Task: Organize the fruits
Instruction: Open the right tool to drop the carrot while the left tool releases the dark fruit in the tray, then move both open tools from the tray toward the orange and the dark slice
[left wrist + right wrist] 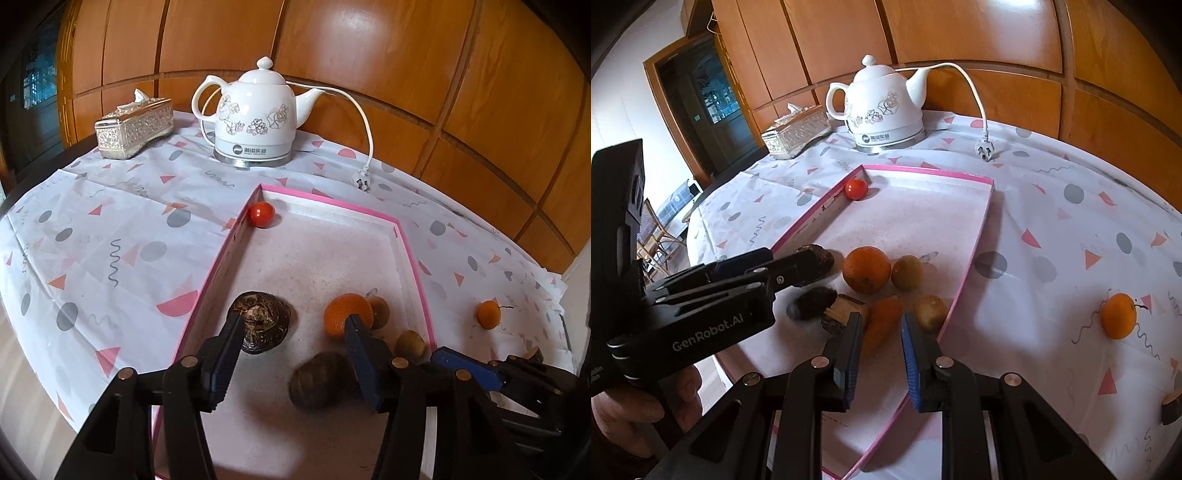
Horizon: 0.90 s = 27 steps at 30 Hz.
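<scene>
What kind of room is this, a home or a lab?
Most likely a home dining room: a table with a patterned cloth, a floral electric kettle and tissue box on it, wood-panelled cabinets behind.

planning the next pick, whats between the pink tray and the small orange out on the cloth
Nothing: only bare patterned tablecloth lies between the pink tray and the small orange, clearest in the right wrist view.

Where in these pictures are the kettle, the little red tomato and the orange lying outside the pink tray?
kettle point(255, 114), left wrist view, on its flowered belly.
tomato point(261, 214), left wrist view, on its middle.
orange outside the tray point(1118, 316), right wrist view, on its middle.
</scene>
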Available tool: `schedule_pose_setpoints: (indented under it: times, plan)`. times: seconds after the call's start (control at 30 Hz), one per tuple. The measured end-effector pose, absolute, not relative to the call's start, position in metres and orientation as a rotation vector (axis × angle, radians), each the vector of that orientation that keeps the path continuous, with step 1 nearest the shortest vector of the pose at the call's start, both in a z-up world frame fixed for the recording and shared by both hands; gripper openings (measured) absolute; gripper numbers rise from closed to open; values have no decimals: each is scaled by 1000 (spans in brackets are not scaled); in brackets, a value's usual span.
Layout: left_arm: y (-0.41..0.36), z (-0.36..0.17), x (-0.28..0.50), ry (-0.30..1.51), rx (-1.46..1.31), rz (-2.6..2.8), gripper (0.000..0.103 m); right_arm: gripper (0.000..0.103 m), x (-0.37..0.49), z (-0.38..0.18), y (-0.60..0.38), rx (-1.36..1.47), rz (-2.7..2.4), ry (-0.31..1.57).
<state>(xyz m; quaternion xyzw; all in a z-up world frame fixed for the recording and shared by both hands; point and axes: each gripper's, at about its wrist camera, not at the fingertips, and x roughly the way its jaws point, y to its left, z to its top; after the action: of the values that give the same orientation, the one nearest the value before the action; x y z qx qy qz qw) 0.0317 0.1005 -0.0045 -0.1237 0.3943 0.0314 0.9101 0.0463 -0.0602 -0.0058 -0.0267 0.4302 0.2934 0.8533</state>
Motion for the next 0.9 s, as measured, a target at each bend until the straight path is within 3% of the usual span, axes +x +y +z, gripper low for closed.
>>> schedule_pose_setpoints:
  times: [0.13, 0.5, 0.9]
  plan:
    - [100, -5, 29, 820, -248, 87, 60, 21, 46, -6, -60, -55, 616, 905]
    - [95, 9, 14, 748, -207, 143, 88, 30, 30, 5, -61, -76, 592, 846]
    - [92, 16, 6, 720, -189, 186, 102, 32, 19, 12, -67, -79, 533, 780]
